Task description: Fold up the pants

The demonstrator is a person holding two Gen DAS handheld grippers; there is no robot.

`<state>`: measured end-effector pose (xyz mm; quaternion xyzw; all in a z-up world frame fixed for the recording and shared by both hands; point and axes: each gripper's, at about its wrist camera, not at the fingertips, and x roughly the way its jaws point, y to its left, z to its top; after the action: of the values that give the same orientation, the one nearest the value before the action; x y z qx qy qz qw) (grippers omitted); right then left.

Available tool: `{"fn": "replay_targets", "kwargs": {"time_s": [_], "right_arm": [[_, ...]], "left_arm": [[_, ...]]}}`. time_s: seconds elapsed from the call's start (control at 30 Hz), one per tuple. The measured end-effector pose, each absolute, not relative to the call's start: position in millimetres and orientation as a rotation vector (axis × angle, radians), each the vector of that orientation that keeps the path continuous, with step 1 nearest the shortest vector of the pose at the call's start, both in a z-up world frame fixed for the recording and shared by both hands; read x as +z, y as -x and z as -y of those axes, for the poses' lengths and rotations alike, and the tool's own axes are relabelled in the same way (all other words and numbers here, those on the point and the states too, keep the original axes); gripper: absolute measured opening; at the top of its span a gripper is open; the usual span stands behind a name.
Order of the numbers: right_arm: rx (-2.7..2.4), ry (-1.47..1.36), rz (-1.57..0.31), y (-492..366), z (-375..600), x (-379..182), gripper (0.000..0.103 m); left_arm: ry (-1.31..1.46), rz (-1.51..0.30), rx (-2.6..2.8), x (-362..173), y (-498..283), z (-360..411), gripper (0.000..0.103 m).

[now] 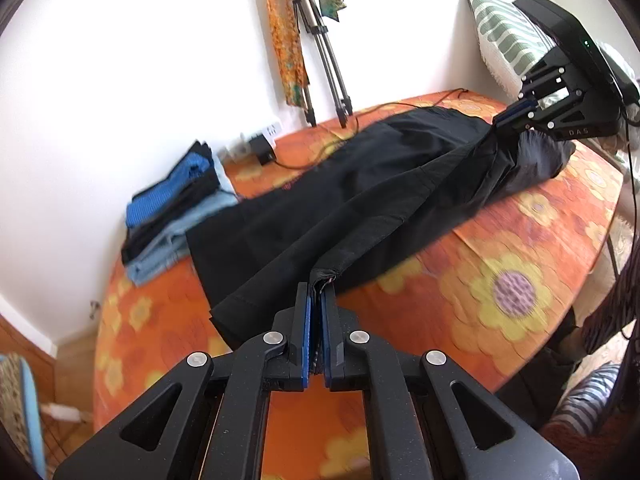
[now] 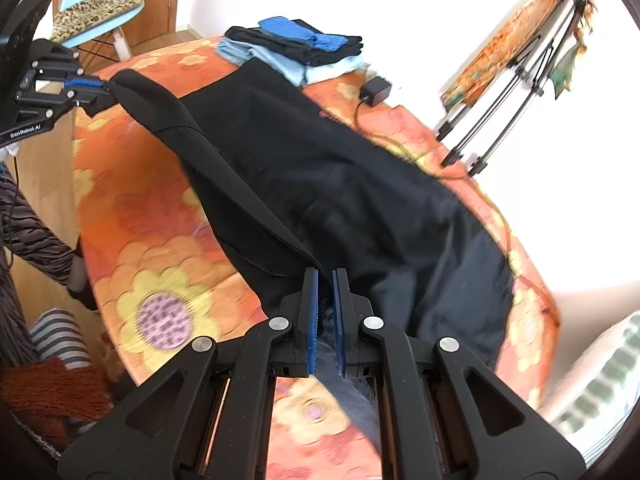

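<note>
- Black pants (image 1: 320, 200) lie lengthwise on the table (image 1: 520, 240), which has an orange flowered cover; the near edge is lifted clear of the cloth, the far side rests flat.
- Left hand-held gripper (image 1: 316, 300) is clenched on the hem end of the near leg; a bunched fold of fabric shows between the blue pads (image 1: 306, 332).
- Right hand-held gripper (image 2: 326, 292) is clenched on the waist end; dark fabric is pinched between its jaws and drapes below them.
- Each wrist view shows the other gripper at the far end of the garment, with the lifted edge strung between them.
- Judgement: the step in hand looks like a lengthwise fold, carrying the near leg over onto the far one.
- To do it well: keep both ends at matching height and the edge lightly taut, so no sag drags the lower layer.
- Travel both grips together toward the far edge and line up the seams before lowering.
- Risk: the stack of folded clothes (image 1: 176, 208) and the black power adapter (image 1: 262, 148) sit just beyond the pants; avoid overshooting.
</note>
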<state>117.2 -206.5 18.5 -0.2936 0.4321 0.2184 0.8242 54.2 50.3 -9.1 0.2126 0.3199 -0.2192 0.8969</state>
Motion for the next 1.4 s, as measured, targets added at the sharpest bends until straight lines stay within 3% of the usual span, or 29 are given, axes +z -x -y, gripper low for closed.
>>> {"fn": "replay_targets", "kwargs": {"time_s": [0.33, 1.07, 1.27, 1.4], "right_arm": [[0.423, 0.732, -0.887, -210.1, 186.4, 33.6, 0.006], [0.434, 0.848, -1.010, -380.3, 151.2, -73.8, 0.006], [0.437, 0.855, -1.023, -395.5, 142.4, -87.8, 0.006], [0.426, 0.849, -1.019, -404.1, 139.3, -90.3, 0.006]], "left_arm": [[-0.391, -0.714, -0.457, 0.7, -141.8, -61.6, 0.003], [-0.420, -0.877, -0.411, -68.5, -299.3, -69.7, 0.003], [-0.406, -0.895, -0.346, -72.5, -315.0, -82.1, 0.017], [-0.388, -0.862, -0.284, -58.7, -314.4, -102.7, 0.017]]}}
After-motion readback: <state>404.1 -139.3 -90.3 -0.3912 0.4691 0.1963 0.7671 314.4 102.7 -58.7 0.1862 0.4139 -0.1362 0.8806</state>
